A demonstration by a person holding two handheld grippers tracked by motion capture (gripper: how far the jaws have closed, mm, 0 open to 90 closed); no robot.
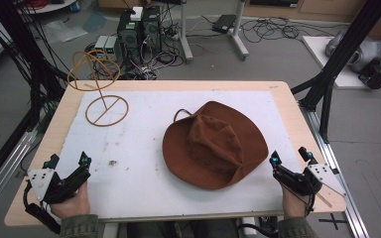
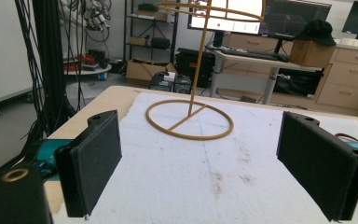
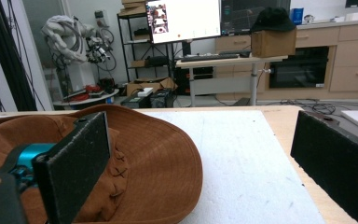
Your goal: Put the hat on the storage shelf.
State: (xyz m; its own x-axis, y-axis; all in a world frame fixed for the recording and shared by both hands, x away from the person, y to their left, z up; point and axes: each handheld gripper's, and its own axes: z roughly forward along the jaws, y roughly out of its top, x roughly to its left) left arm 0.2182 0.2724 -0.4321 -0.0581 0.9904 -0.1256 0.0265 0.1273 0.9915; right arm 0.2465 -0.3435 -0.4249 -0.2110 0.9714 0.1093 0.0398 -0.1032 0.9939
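A brown hat (image 1: 215,145) lies crown up at the middle-right of my white surface (image 1: 139,173), its oval brim running from far-left to near-right. My left gripper (image 1: 67,161) and right gripper (image 1: 290,156) rest at the near corners, jaws wide apart and empty. A wire stand (image 1: 101,94) rises at far left.

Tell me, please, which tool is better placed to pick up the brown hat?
Probably the right tool. It is open beside the near right brim of the hat, which fills its own view close ahead. The left tool, also open, sits at the far left and faces the wire stand.
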